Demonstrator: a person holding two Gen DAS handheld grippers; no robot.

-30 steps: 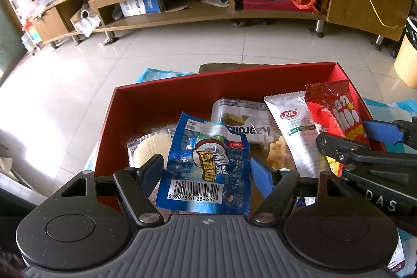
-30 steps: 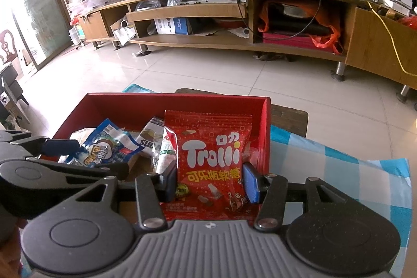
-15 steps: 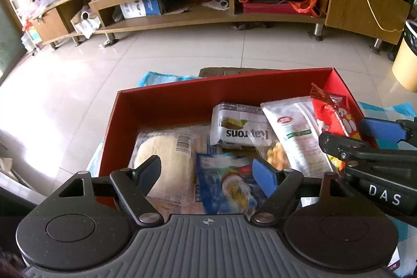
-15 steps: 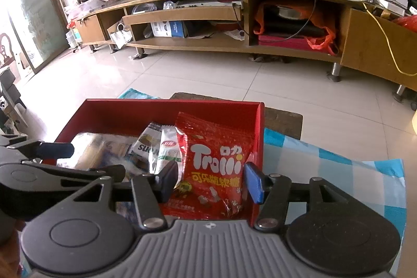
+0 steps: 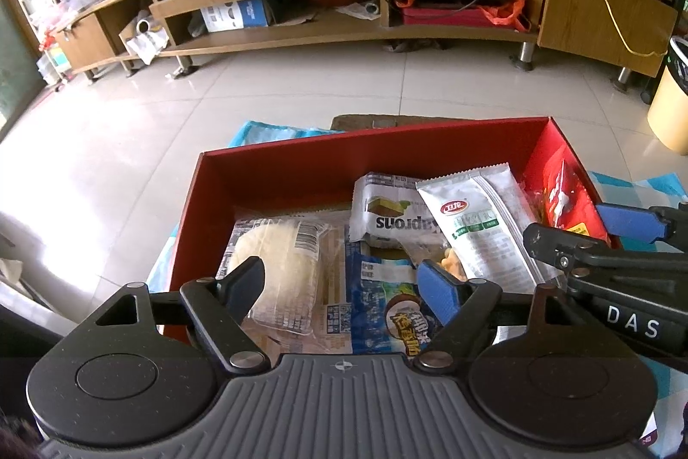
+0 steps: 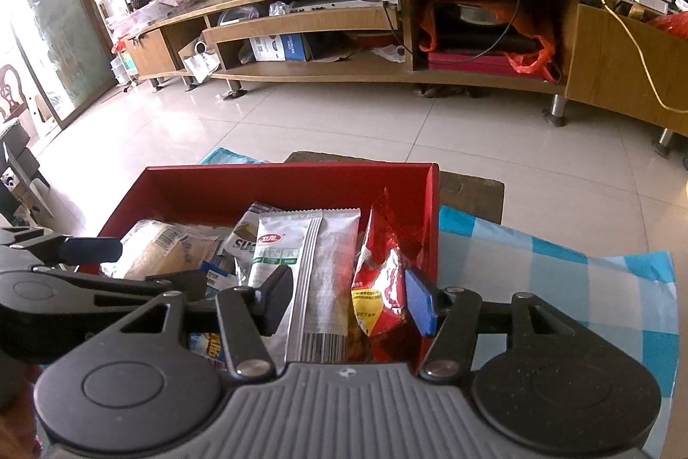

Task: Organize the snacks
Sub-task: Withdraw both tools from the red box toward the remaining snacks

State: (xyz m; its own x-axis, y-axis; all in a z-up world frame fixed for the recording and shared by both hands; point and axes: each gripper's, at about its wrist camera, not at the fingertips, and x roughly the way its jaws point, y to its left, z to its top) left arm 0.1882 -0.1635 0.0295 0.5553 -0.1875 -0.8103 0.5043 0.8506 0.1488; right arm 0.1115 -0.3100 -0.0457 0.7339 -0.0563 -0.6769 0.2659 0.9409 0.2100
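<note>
Now your left gripper (image 5: 339,282) and right gripper (image 6: 346,297) both hang parted and empty over the red cardboard box (image 5: 301,175), where the blue foil packet (image 5: 382,312) and crumpled red candy bag (image 6: 387,269) lie.

One red box (image 5: 275,175) held five snack packets: one bread (image 5: 279,265), one blue (image 5: 387,304), two white (image 5: 477,226), one red (image 6: 382,269).

Black tongs (image 5: 342,287), blue pads (image 5: 438,289), ribbed grey housing, silver screws, "DAS" lettering
</note>
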